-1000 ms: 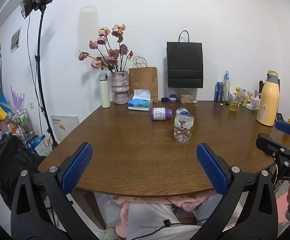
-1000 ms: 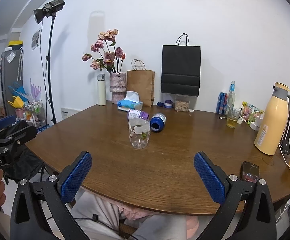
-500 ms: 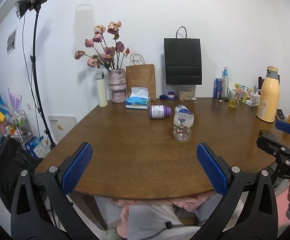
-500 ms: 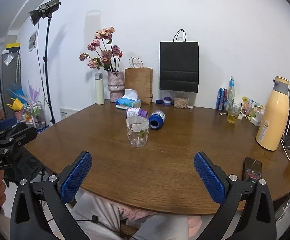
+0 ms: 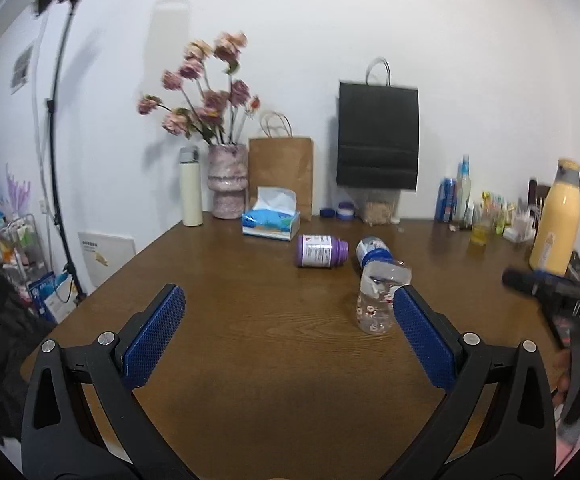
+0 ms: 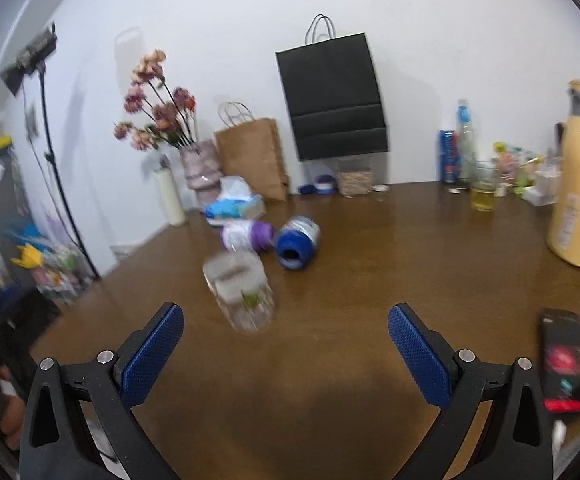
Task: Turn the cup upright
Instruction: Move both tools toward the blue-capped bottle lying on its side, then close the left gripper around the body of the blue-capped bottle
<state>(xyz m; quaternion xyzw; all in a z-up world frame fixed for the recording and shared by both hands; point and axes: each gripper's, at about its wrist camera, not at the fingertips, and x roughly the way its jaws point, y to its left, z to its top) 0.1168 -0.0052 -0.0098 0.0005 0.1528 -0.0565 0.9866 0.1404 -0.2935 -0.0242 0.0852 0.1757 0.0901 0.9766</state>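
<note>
Clear printed plastic cup (image 6: 242,290) sits out mid brown wooden bench (image 6: 350,360), looks mouth-down, near a tipped purple bottle (image 6: 246,236). Right gripper (image 6: 286,344) and left gripper (image 5: 288,336) both gape wide, holding nothing, probably lining up a grab.

The left wrist view is taken from low over the near edge of the table (image 5: 218,344), facing the back wall along the left gripper (image 5: 288,334), whose 2 fingers frame the bottom. The cup (image 5: 378,300) is seen near, just by the right finger. The right wrist view is taken from further right, tilted and blurred, along the right gripper (image 6: 286,350). Both views share the table, cup (image 6: 242,290), 2 lying bottles, black bag (image 5: 378,136), flowers and flask. Each gripper is seen at the edge of the other's view.
</note>
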